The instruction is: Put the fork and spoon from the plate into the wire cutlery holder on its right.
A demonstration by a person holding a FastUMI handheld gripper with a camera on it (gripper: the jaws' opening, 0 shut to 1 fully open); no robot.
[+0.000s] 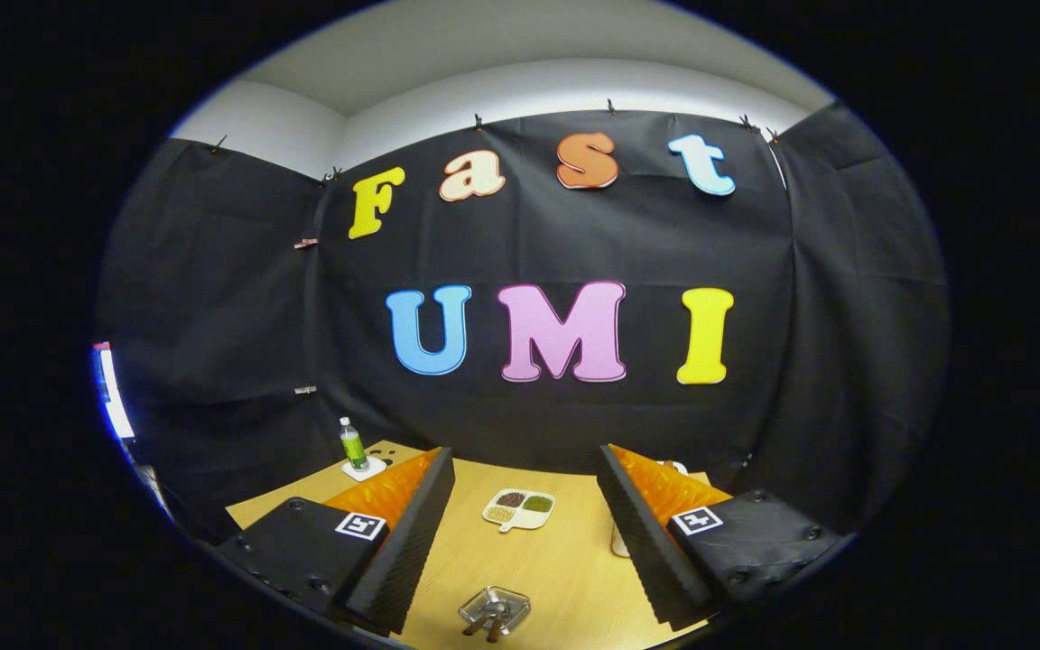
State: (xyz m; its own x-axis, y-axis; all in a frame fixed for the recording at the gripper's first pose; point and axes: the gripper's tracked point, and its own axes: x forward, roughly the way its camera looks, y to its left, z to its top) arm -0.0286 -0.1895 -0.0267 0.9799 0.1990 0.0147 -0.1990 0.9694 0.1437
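Wooden tabletop (565,569) lies below the gripper (526,542), which is held high and level, its fingers (412,542) spread wide with nothing between them. Between them sits a glass dish (494,610) holding cutlery; beyond it a divided dish (519,509); a green bottle (354,445) stands far left.

Staged demo booth, lab-type: black cloth (565,235) clipped up as backdrop w/ white walls (267,122) above, lone wood-grain table (547,560) w/ few props, e.g. bottle (353,444), sectioned dish (520,508).
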